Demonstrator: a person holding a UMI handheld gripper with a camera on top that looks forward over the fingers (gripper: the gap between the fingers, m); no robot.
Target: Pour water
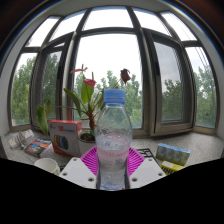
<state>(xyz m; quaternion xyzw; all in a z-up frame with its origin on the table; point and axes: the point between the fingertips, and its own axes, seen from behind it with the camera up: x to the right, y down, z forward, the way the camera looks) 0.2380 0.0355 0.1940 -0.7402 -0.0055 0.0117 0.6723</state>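
We find a clear plastic water bottle (114, 140) with a blue cap (115, 97) standing upright between the jaws of the gripper (112, 172), its lower body flanked by the pink pads (91, 159) on either side. The pads sit close against the bottle's walls, and we judge the jaws clenched on the bottle, though the contact lines themselves are partly hidden by the bottle's own body. The cap appears to be on; whether it is screwed tight we cannot tell. Beyond the jaws lies a light surface (200, 150) before a bay window (105, 55). On it, beyond and to the left of the jaws, stand a potted plant with flowers (88, 95), a pink box (64, 135) and a white cup (46, 165) nearer the left finger; beyond and to the right lies a small blue-green packet (172, 154). We assess the step in hand as the bottle held and carried, before any tilt, since it stands vertical. The white cup is the likeliest receiver, but we cannot confirm that. The next move calls for the cap to be off, then bringing the bottle's mouth over the receiver and tilting slowly, with the grip firm enough that the smooth wall does not slip.
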